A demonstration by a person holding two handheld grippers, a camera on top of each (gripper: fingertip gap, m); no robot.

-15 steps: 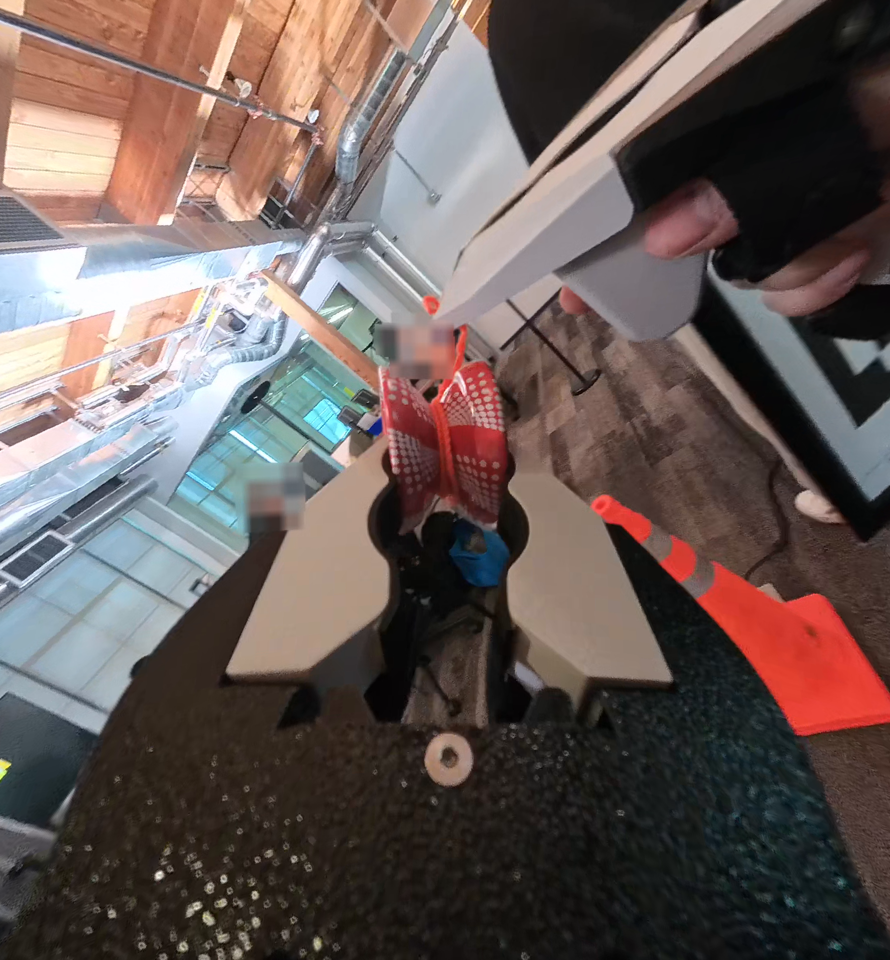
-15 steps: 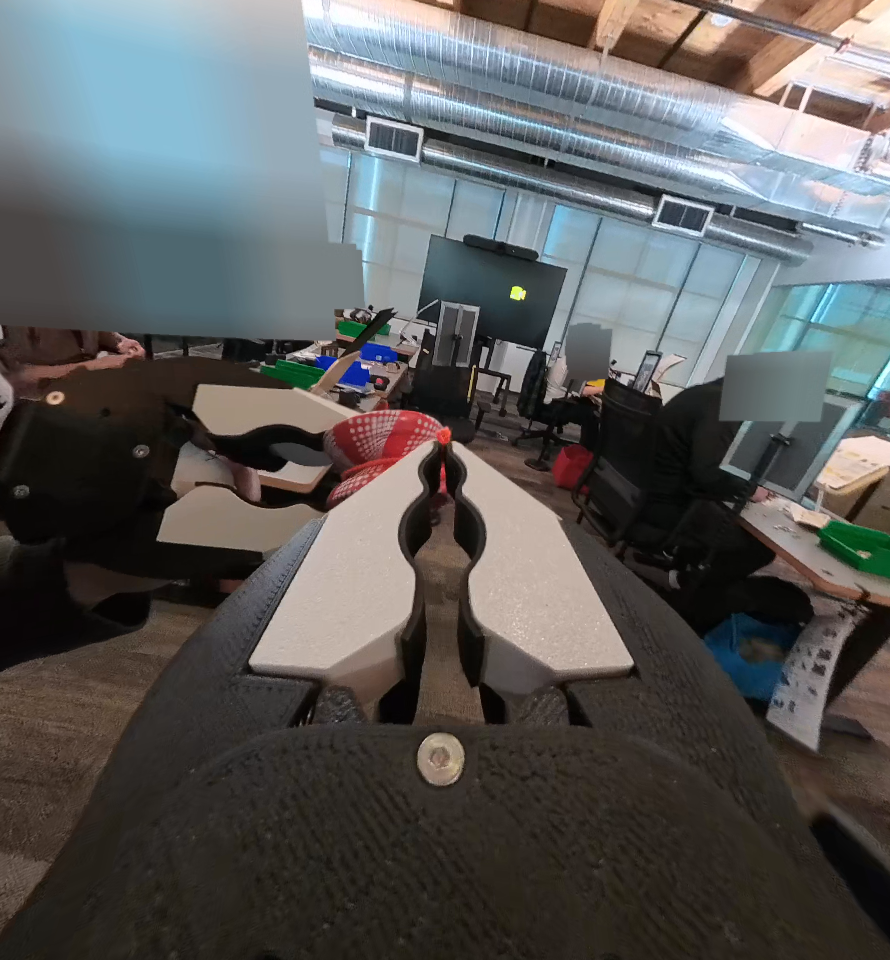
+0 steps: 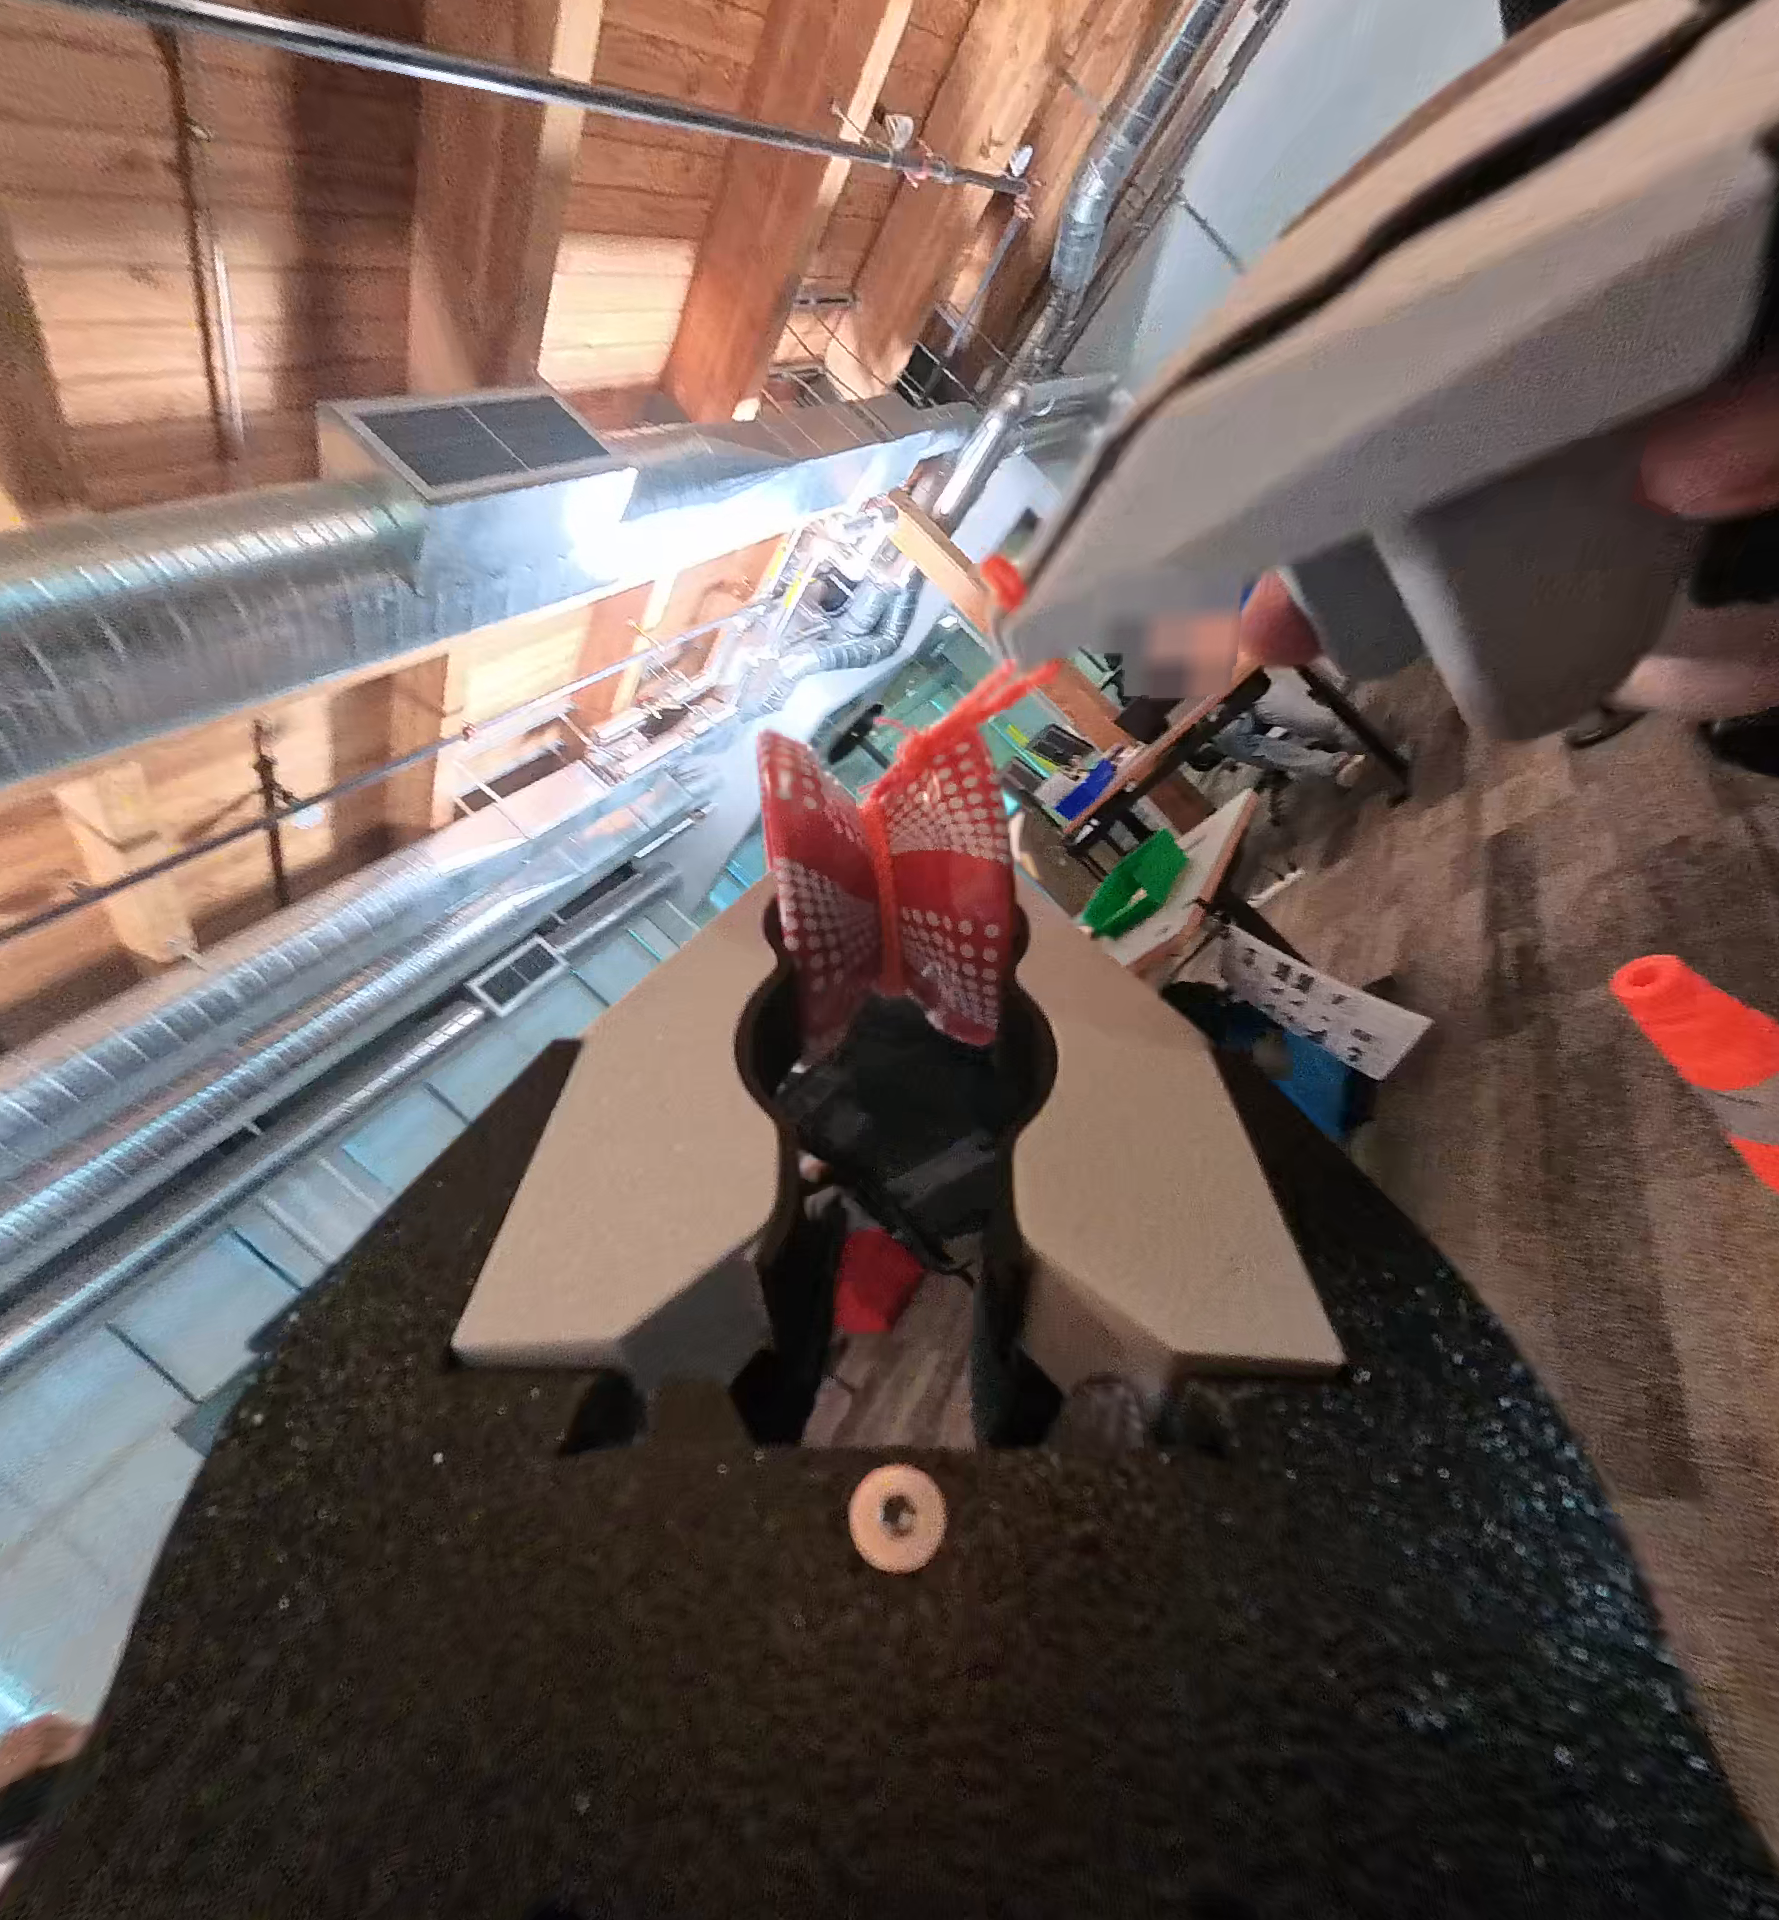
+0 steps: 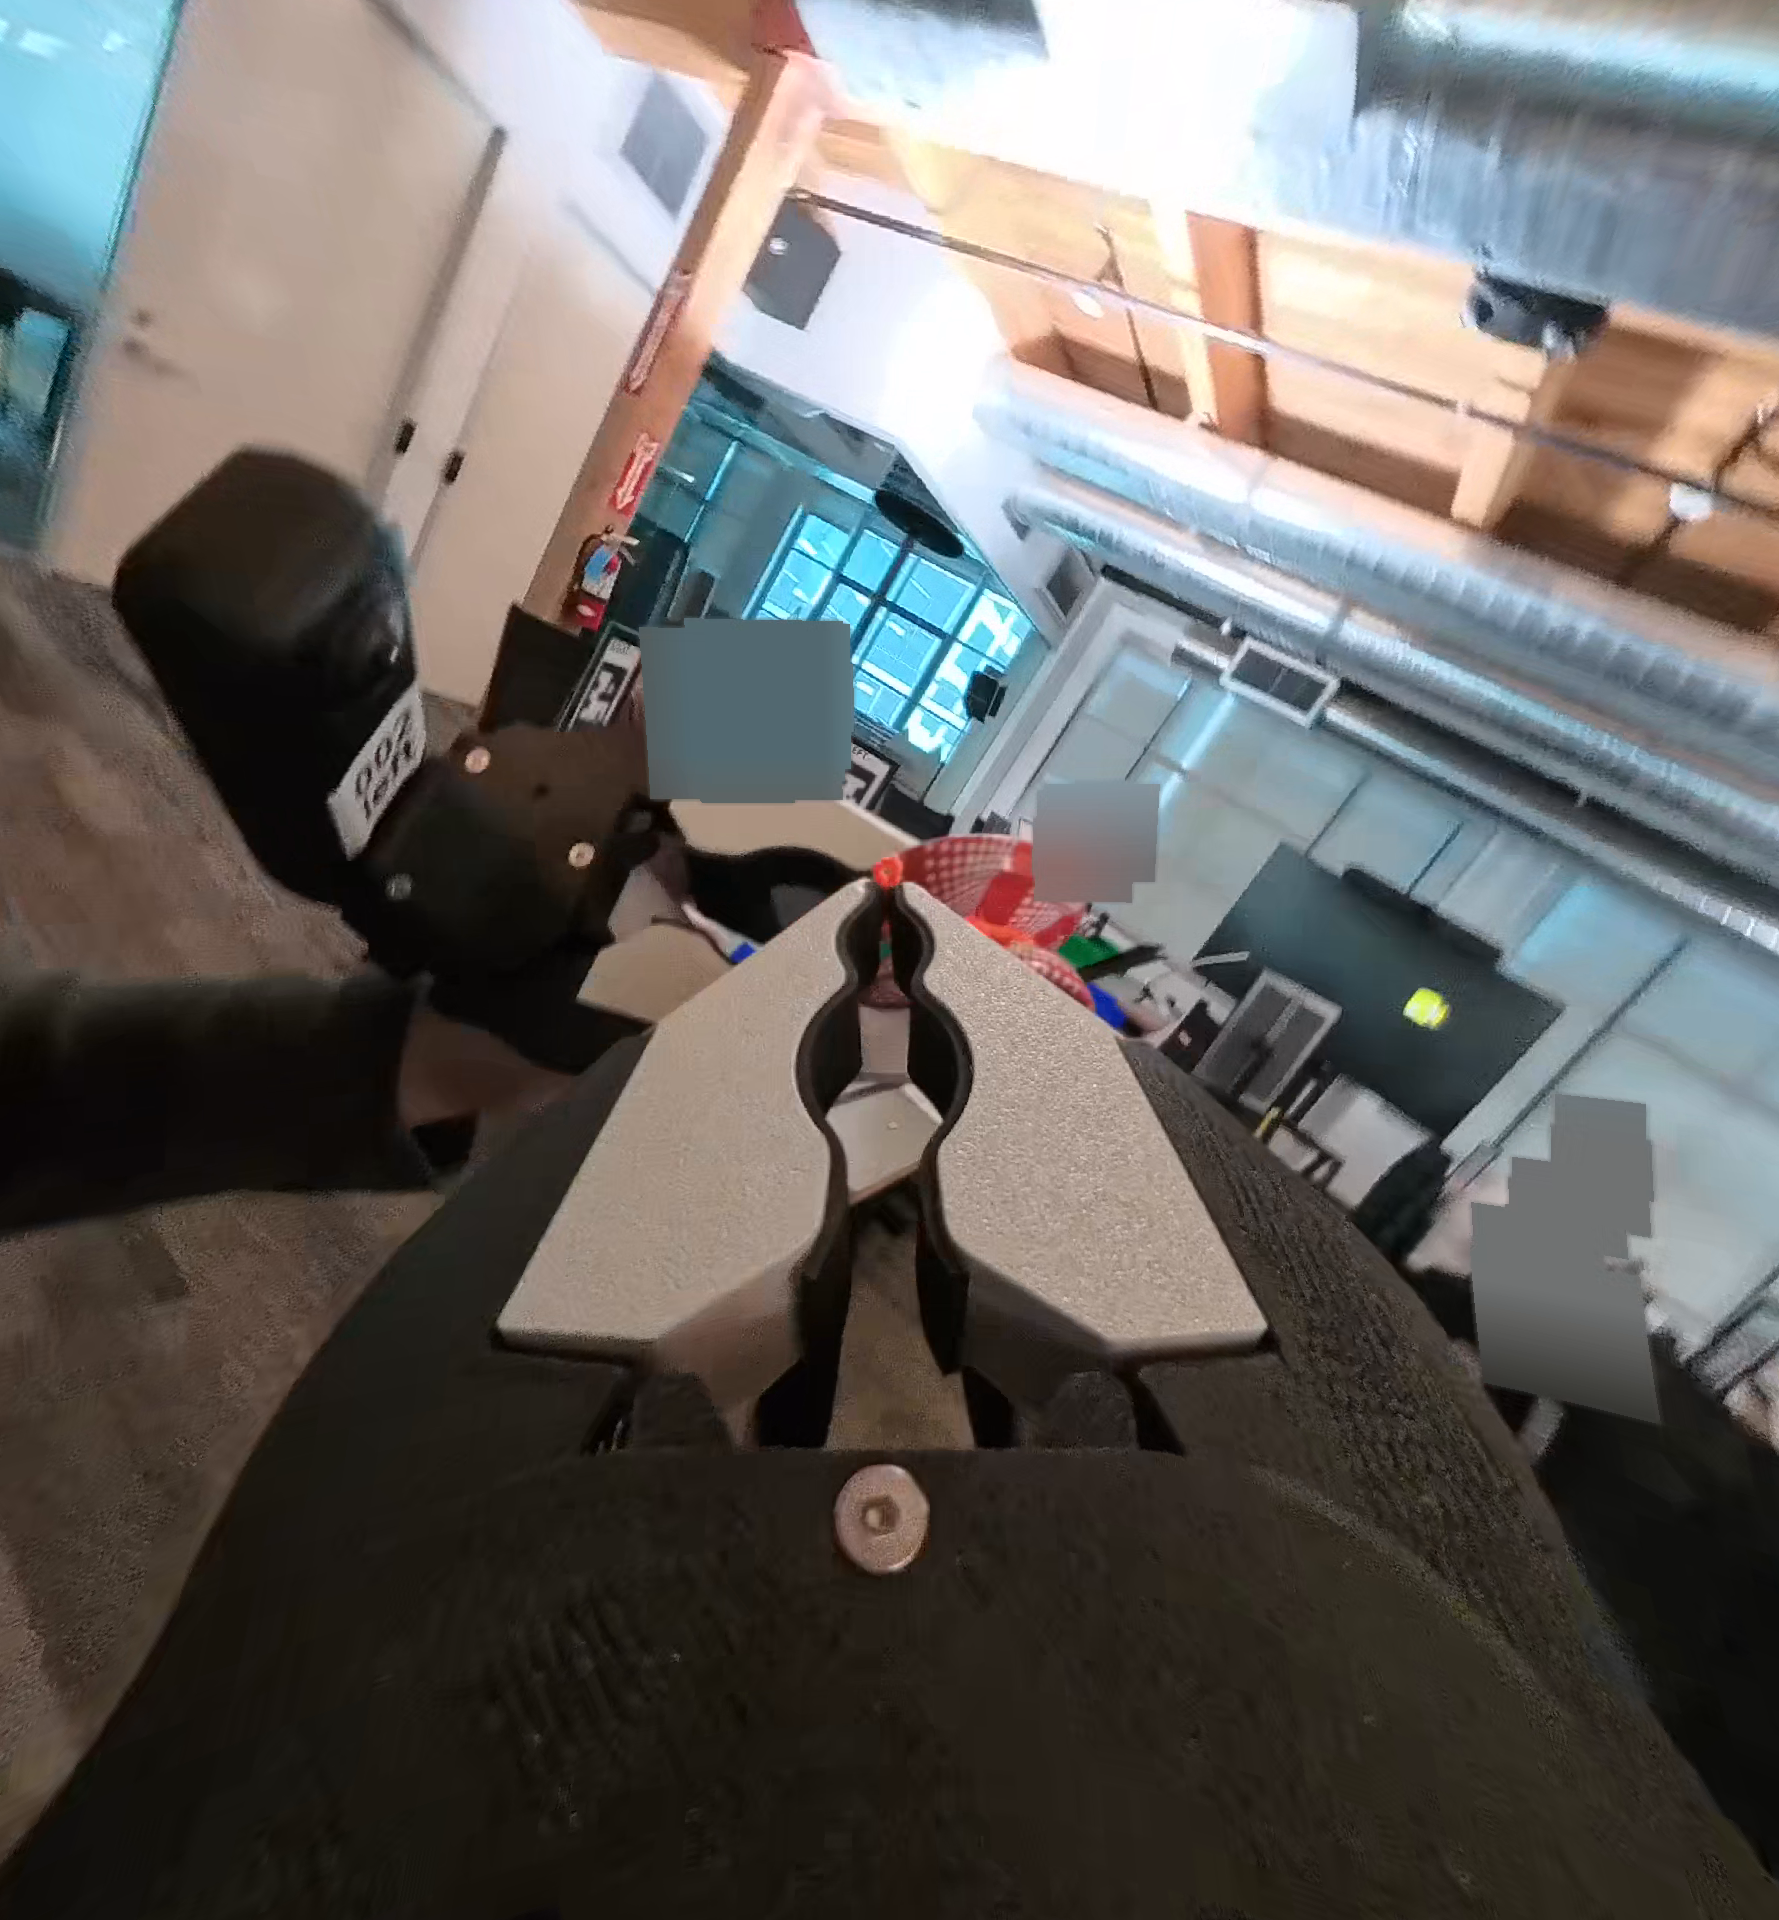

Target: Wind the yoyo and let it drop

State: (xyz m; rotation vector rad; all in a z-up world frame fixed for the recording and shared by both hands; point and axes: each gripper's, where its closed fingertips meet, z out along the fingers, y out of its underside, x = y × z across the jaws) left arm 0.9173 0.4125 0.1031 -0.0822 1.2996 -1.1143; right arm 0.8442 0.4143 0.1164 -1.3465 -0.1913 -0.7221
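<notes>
A red yoyo (image 3: 952,831) with white dots sits edge-on between the fingertips of my left gripper (image 3: 890,914), which is shut on it. An orange string (image 3: 978,707) runs from the yoyo's groove up and right to my right gripper (image 3: 1010,613), which is shut on the string's end. In the right wrist view my right gripper (image 4: 887,899) pinches the orange string (image 4: 885,871) at its tips. The yoyo (image 4: 968,868) shows just behind them, held by the left gripper (image 4: 750,883). Both grippers are held in the air.
An orange traffic cone (image 3: 1737,1070) stands on the carpet (image 3: 1550,935) to the right. A table with a green bin (image 3: 1134,894) is farther off. Seated people and a dark screen (image 4: 1373,997) are in the background. A dark sleeve (image 4: 137,1091) reaches in at the left.
Both grippers have tilted and swung. The right gripper has moved up and to the right of the yoyo, still pinching the string. The left gripper still holds the yoyo.
</notes>
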